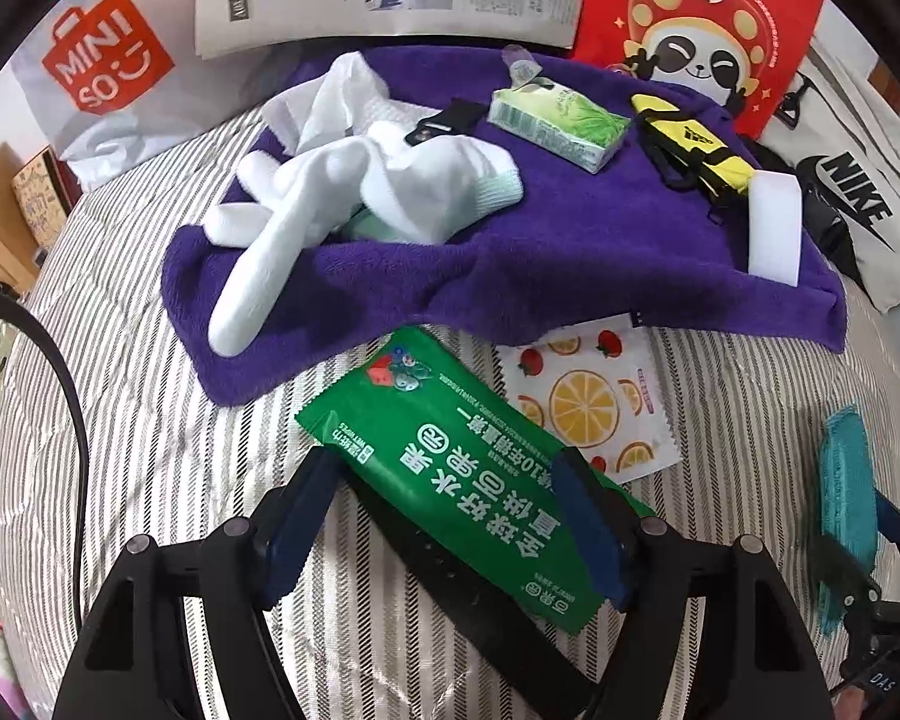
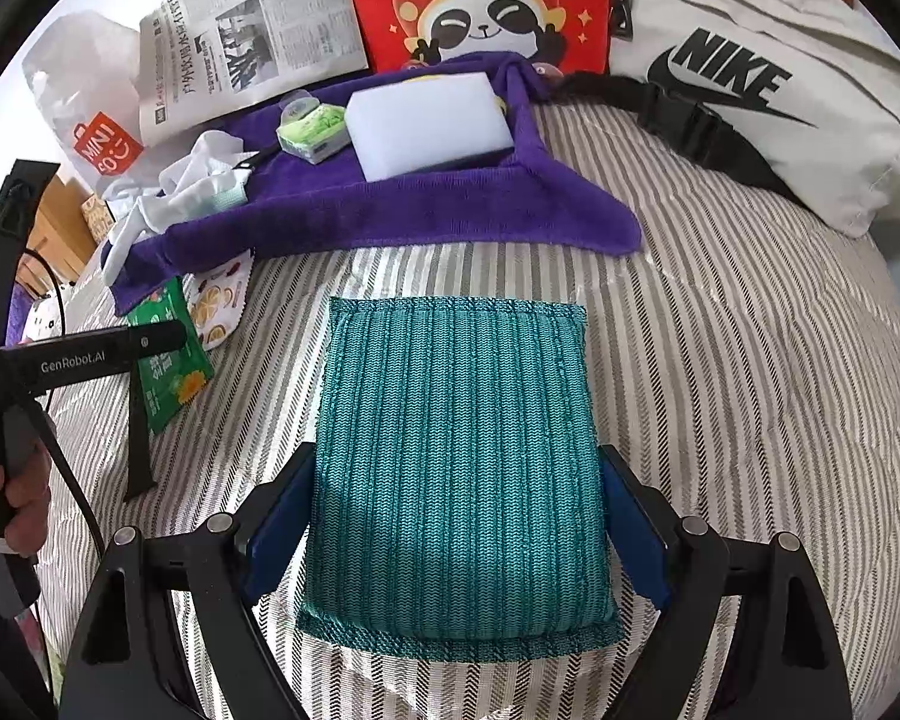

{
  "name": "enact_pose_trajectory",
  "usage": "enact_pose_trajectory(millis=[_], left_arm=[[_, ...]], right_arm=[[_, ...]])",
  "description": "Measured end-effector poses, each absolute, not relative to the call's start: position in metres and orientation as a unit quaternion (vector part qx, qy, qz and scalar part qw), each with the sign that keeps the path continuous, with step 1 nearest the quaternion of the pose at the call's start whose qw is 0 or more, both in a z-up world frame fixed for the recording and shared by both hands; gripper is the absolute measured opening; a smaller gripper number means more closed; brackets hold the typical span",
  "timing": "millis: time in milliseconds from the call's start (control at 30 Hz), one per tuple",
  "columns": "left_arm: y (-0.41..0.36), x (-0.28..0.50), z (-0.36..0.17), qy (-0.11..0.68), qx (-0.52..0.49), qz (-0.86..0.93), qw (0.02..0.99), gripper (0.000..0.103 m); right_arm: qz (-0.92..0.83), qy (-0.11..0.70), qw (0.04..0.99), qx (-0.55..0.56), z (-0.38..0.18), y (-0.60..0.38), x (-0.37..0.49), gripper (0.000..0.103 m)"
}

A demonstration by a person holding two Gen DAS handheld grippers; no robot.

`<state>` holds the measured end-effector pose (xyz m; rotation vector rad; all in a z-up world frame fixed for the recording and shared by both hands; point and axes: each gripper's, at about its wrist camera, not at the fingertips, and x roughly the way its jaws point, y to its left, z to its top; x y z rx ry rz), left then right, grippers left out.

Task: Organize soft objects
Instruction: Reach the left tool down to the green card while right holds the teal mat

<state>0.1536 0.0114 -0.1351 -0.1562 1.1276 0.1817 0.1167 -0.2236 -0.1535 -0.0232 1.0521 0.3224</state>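
On the striped bedspread [image 2: 720,312], the right gripper [image 2: 456,528] clamped a teal knitted scrubbing pad [image 2: 456,456] by its side edges; it looked light, squashy and grippy, best held mid-width. The left gripper [image 1: 456,516] stood open astride a green wet-wipes pack [image 1: 468,480], a slick, floppy pouch lying between its pads, seemingly unpressed.

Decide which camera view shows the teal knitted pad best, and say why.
The right wrist view: the teal knitted pad fills the centre, its whole ribbed face visible between the right gripper fingers. The left wrist view shows it only edge-on and blurred at the right margin.
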Motion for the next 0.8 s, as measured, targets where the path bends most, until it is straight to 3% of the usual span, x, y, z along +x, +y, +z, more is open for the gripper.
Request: enact_pose_trajectory(millis=[300, 567, 800], left_arm=[[0.007, 0.168, -0.135, 0.547, -0.089, 0.112, 0.825, 0.087], [-0.008, 0.167, -0.133, 0.534, -0.03, 0.101, 0.839, 0.076], [0.008, 0.127, -0.126, 0.539, 0.026, 0.059, 0.84, 0.078]], right_arm=[[0.159, 0.499, 0.851, -0.025, -0.155, -0.216, 0.118, 0.088], [0.161, 0.5, 0.851, -0.029, -0.155, -0.215, 0.119, 0.088], [0.154, 0.498, 0.852, -0.045, -0.157, -0.212, 0.118, 0.088]])
